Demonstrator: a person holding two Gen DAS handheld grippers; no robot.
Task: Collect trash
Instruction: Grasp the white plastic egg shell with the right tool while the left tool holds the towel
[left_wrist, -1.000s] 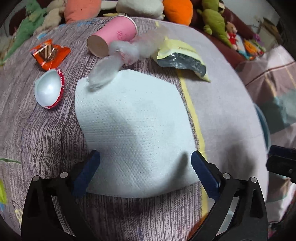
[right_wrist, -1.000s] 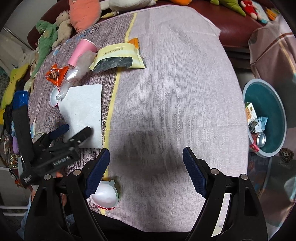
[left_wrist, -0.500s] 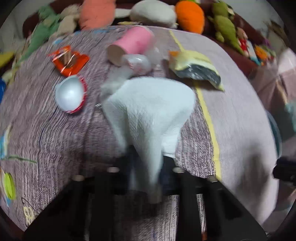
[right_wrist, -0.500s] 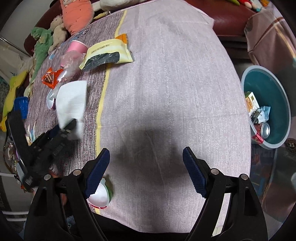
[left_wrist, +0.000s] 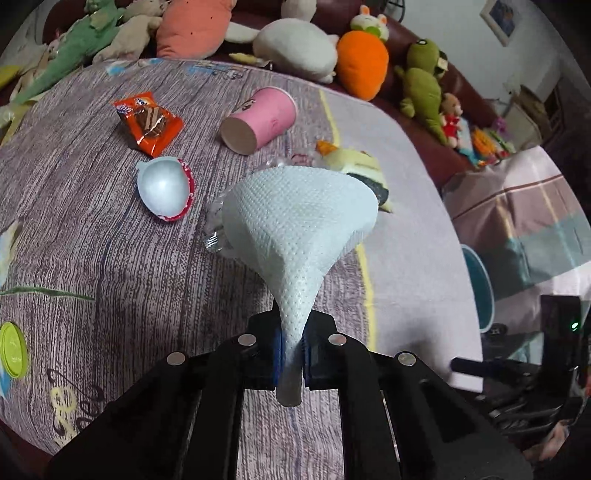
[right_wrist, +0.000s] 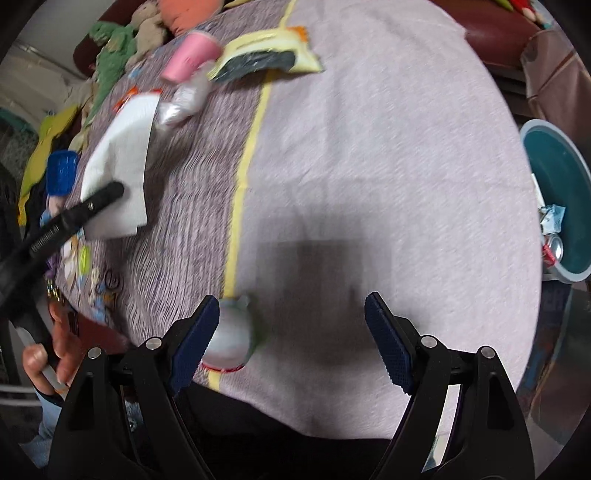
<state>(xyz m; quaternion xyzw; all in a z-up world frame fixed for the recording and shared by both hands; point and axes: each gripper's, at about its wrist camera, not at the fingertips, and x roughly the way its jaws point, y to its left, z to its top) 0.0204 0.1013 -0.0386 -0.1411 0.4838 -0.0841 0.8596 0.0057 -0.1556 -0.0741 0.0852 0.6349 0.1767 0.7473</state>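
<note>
The left claw is clenched on one corner of the paper napkin, which fans out ahead of the pads in a loose cone, lifted clear of the worktop. The sheet looks very light, soft and floppy, likely to flutter or tear if dragged, so a pinch at a gathered corner, as here, seems the sound hold; a firm squeeze should do it no harm. The right claw is released, its jaws wide apart, hovering low over the near edge of the worktop with a white cup lid just beside its left pad. More trash lies beyond the napkin: a pink paper cup on its side, an orange snack wrapper, another white lid, a crumpled clear plastic piece and a yellow chip bag. The teal bin, already holding a can and scraps, stands off the worktop's right edge, well apart from the napkin. The wide pale stretch of cloth between them is bare, so a carry across looks unobstructed, though the hanging sheet could brush the cup or wrapper if swung low.
</note>
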